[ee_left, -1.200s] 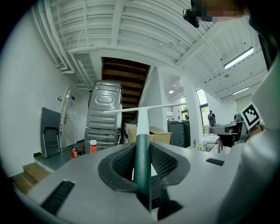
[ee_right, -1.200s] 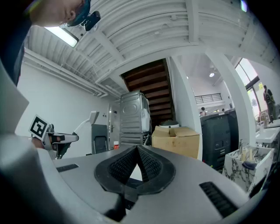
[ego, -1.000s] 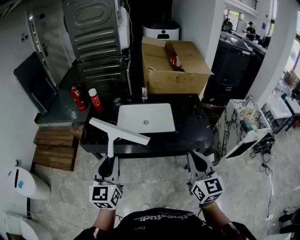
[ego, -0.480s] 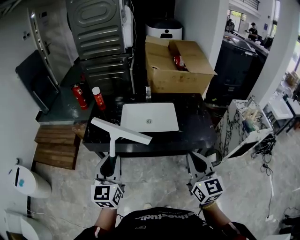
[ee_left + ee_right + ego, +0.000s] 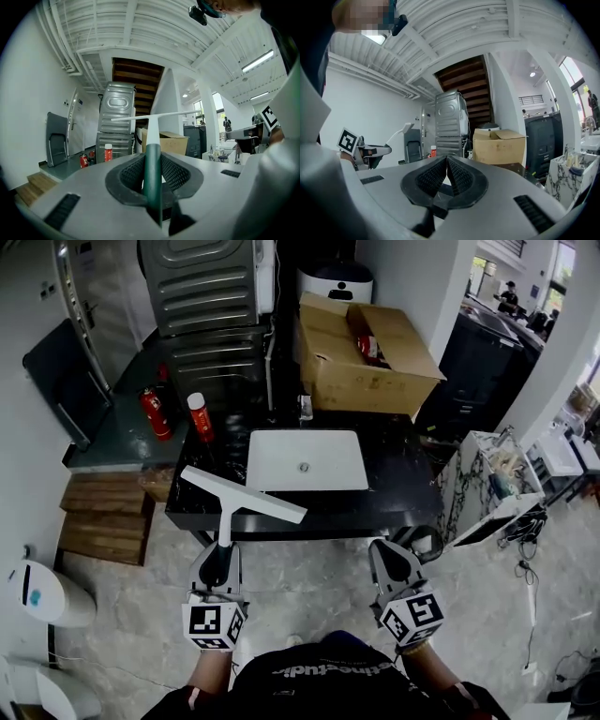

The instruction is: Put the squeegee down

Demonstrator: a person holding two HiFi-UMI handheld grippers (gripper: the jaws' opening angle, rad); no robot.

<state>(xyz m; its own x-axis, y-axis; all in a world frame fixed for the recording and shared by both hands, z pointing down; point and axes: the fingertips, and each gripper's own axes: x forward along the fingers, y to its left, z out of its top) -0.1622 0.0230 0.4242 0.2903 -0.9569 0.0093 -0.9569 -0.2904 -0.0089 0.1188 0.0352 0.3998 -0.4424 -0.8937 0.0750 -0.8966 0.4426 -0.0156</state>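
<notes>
Squeegee (image 5: 242, 494) clamped in left gripper (image 5: 219, 554) fingers, seemingly nearer counter (image 5: 398, 488) than before; right gripper (image 5: 389, 554) fingers closed, empty.

Your top (image 5: 323, 682): black, white lettering across chest. Your left gripper (image 5: 222, 547) and right gripper (image 5: 384, 545): grey moulded shells, narrowing toward tips. Pads (image 5: 174, 172): black, ribbed. Dark slots (image 5: 528, 207) on shell flanks. White cube (image 5: 213, 626) with black square markers at each rear.

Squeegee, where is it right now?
In the head view, left of centre: the squeegee is clamped by its handle in the left gripper, its blade near the front edge of the black counter beside the white sink.
</notes>
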